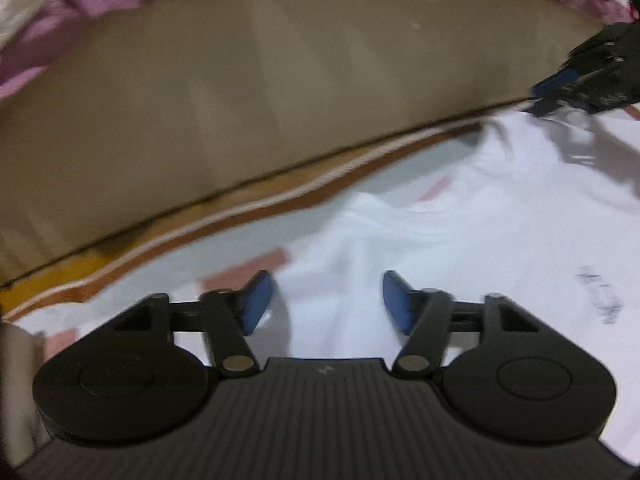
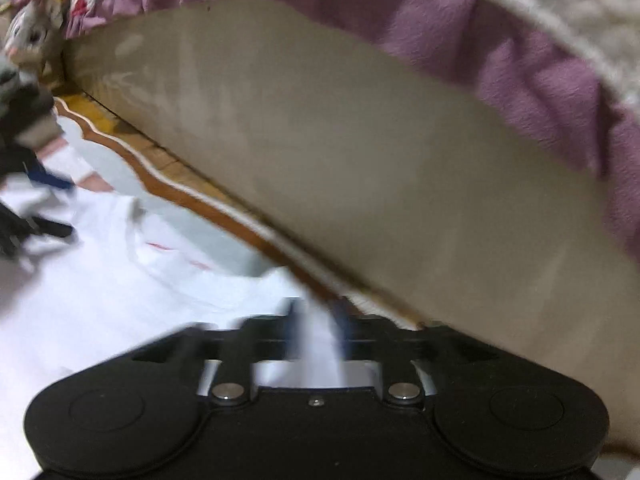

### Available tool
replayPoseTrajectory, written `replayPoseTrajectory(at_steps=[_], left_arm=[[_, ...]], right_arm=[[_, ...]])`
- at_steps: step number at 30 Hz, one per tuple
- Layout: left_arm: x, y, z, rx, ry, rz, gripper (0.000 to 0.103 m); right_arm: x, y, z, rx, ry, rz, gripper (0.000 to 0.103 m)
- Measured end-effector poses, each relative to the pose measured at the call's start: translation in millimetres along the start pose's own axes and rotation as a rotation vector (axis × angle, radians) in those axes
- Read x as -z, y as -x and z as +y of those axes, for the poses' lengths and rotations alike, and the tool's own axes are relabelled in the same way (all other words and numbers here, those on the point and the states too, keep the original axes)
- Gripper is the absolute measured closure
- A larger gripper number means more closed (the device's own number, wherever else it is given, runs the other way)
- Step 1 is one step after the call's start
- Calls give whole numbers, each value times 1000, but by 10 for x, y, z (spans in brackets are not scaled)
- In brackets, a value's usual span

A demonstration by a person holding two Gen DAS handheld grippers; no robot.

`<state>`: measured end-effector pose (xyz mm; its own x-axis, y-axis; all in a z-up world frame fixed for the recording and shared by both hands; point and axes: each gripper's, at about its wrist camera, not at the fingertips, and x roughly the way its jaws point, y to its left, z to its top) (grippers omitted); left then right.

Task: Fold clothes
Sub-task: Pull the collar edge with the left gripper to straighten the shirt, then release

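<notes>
Both jaws at white shirt (image 1: 440, 240): left straddles, right pinches fold.

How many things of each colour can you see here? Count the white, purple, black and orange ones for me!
White: 1, the T-shirt
Purple: 1, the frilled bed cover
Black: 2, the left gripper and the right gripper
Orange: 1, the mat border
Total: 5
</notes>
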<state>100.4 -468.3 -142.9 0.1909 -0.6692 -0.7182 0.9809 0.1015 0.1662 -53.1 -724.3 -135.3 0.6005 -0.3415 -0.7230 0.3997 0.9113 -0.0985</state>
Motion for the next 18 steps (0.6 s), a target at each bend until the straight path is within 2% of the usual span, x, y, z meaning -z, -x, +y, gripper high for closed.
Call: replayPoseTrajectory(at_steps=[1, 2, 4, 6, 9, 11, 13, 14, 16, 17, 18], left_arm=[[28, -37, 41, -8, -7, -3, 40], [54, -67, 99, -3, -2, -4, 38], [100, -104, 277, 54, 49, -1, 29], [127, -156, 449, 131, 126, 18, 27], [123, -165, 596, 222, 209, 31, 12], [95, -179, 529, 231, 182, 50, 10], [98, -166, 373, 214, 88, 49, 11], [103, -146, 305, 208, 54, 43, 15], [105, -70, 232, 227, 58, 20, 56], [103, -41, 192, 234, 57, 12, 70], [98, -24, 138, 234, 46, 7, 97]], right_arm=[[38, -15, -85, -4, -16, 0, 51], [80, -42, -219, -50, -73, 26, 52], [156, -76, -413, -117, -158, 63, 49], [209, -90, -488, -141, -178, 86, 45], [254, -99, -497, -204, -225, 97, 43], [249, -146, -476, -231, -248, 108, 38], [222, -207, -406, -212, -224, 120, 35], [202, -230, -356, -200, -199, 118, 31], [160, -274, -248, -164, -148, 115, 28], [138, -305, -181, -142, -121, 113, 28], [121, -334, -103, -123, -92, 107, 29]])
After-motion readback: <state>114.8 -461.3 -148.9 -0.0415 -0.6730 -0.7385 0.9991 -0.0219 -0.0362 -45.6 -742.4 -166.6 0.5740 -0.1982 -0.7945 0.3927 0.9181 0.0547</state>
